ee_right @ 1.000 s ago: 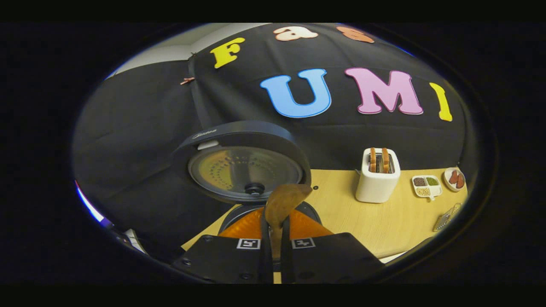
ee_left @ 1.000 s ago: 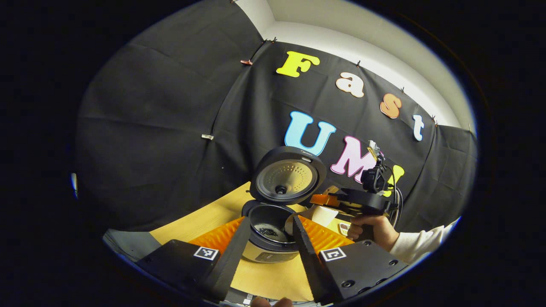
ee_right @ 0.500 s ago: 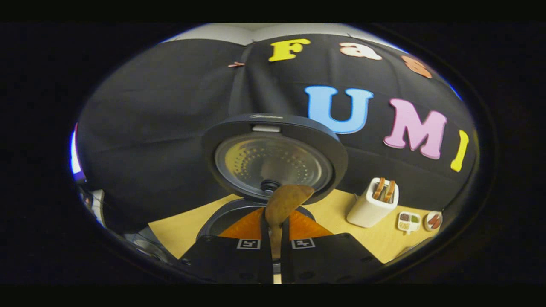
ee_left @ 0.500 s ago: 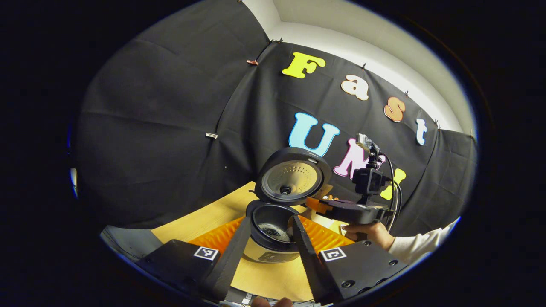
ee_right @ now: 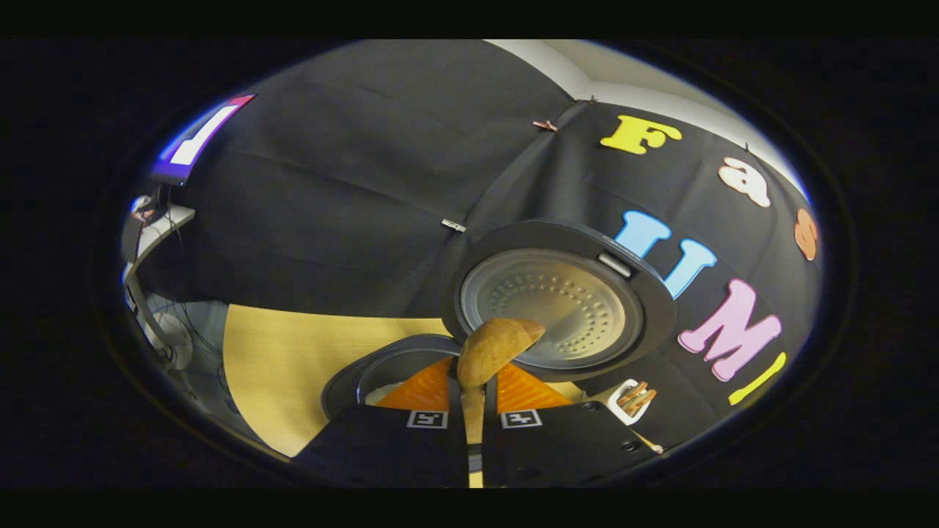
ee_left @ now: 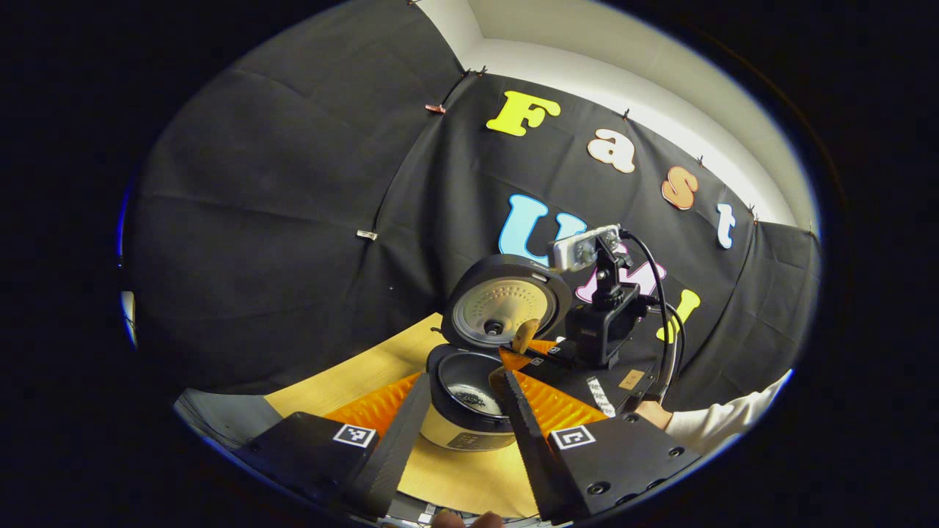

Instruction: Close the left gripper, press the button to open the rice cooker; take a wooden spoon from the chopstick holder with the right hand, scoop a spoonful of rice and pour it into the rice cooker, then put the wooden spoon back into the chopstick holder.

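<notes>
The rice cooker [ee_left: 469,411] stands on the wooden table [ee_left: 352,378] near the black cloth wall, its round lid [ee_left: 506,302] swung up and standing open behind the pot. Dark grains lie on the bottom of the inner pot [ee_left: 469,387].

In the left gripper view, the left gripper [ee_left: 461,422] hangs in front of the cooker with its two fingers spread wide and nothing between them; the cooker's body shows in the gap. Beyond it, the right gripper [ee_left: 530,350] reaches in from the right side above the pot's rim, carried by a hand [ee_left: 651,414] in a white sleeve [ee_left: 722,425], with a small camera [ee_left: 583,248] mounted on top.

In the right gripper view, the right gripper [ee_right: 473,400] has its fingers drawn close together, pinching the handle of the wooden spoon [ee_right: 493,348]. The spoon's bowl points forward and up, over the open pot [ee_right: 389,367] and in front of the lid's metal inner plate [ee_right: 550,304]. Whether any rice is in the spoon cannot be told. A white toaster [ee_right: 631,398] with bread slices stands on the table to the right of the cooker.
</notes>
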`<state>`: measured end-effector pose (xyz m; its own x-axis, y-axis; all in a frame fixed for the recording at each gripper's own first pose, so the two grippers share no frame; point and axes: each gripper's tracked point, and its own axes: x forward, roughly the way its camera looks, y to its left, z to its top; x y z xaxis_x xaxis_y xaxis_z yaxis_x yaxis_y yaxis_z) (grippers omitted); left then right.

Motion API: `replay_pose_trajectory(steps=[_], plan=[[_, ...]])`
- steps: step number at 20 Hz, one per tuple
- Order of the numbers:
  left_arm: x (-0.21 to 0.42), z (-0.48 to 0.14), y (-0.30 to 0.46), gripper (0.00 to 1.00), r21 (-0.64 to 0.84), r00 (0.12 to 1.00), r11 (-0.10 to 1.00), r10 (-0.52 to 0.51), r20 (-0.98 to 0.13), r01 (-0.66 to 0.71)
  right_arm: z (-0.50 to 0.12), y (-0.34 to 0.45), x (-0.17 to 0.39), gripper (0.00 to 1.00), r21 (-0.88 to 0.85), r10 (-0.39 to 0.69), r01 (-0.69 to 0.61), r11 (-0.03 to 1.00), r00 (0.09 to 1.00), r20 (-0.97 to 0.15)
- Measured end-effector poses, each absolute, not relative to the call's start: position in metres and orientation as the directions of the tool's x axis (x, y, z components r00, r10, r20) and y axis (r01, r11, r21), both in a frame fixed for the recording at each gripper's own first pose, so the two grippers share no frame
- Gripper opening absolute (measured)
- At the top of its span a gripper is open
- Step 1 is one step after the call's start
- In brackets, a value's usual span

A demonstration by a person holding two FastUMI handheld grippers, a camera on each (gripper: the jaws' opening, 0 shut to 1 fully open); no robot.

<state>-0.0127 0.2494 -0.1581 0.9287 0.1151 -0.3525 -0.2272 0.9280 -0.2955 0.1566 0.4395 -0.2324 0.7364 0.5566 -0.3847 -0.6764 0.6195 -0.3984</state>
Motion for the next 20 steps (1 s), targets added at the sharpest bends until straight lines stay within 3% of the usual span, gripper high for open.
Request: replay_pose_trajectory(steps=[2,3,5,7,9,10,12,15,17,18,20], plan=[[-0.014,-0.159,0.249,0.72,-0.296,0.927,0.926,0.119,-0.355,-0.232,-0.228,0.429,0.164,0.12,-0.302,0.554,-0.670,0.679,0.737,-0.388],[-0.015,-0.158,0.250,0.72,-0.295,0.927,0.926,0.121,-0.356,-0.234,-0.221,0.419,0.172,0.08,-0.192,0.548,-0.647,0.737,0.740,-0.390],[-0.014,-0.158,0.249,0.72,-0.297,0.927,0.925,0.121,-0.356,-0.235,-0.204,0.400,0.188,0.11,0.022,0.521,-0.557,0.830,0.760,-0.389],[-0.012,-0.159,0.246,0.72,-0.298,0.927,0.926,0.119,-0.357,-0.234,-0.192,0.375,0.198,0.08,0.227,0.517,-0.465,0.856,0.760,-0.393],[-0.009,-0.157,0.241,0.72,-0.298,0.929,0.928,0.111,-0.354,-0.224,-0.184,0.355,0.199,0.11,0.386,0.526,-0.383,0.839,0.753,-0.395],[-0.007,-0.157,0.237,0.72,-0.297,0.929,0.930,0.105,-0.355,-0.218,-0.180,0.341,0.198,0.08,0.437,0.520,-0.344,0.831,0.758,-0.392],[-0.001,-0.156,0.228,0.72,-0.298,0.932,0.933,0.091,-0.352,-0.203,-0.169,0.313,0.200,0.11,0.508,0.503,-0.282,0.814,0.778,-0.376],[0.010,-0.155,0.213,0.72,-0.299,0.933,0.937,0.066,-0.354,-0.179,-0.151,0.283,0.188,0.08,0.634,0.512,-0.203,0.746,0.784,-0.351],[0.016,-0.153,0.203,0.72,-0.293,0.935,0.942,0.053,-0.350,-0.163,-0.143,0.255,0.185,0.11,0.683,0.501,-0.157,0.713,0.796,-0.340],[0.019,-0.152,0.197,0.72,-0.290,0.936,0.944,0.048,-0.349,-0.157,-0.142,0.239,0.183,0.07,0.701,0.490,-0.134,0.700,0.804,-0.336],[0.023,-0.150,0.186,0.72,-0.286,0.936,0.947,0.038,-0.350,-0.145,-0.142,0.205,0.179,0.07,0.720,0.465,-0.095,0.688,0.819,-0.336]])
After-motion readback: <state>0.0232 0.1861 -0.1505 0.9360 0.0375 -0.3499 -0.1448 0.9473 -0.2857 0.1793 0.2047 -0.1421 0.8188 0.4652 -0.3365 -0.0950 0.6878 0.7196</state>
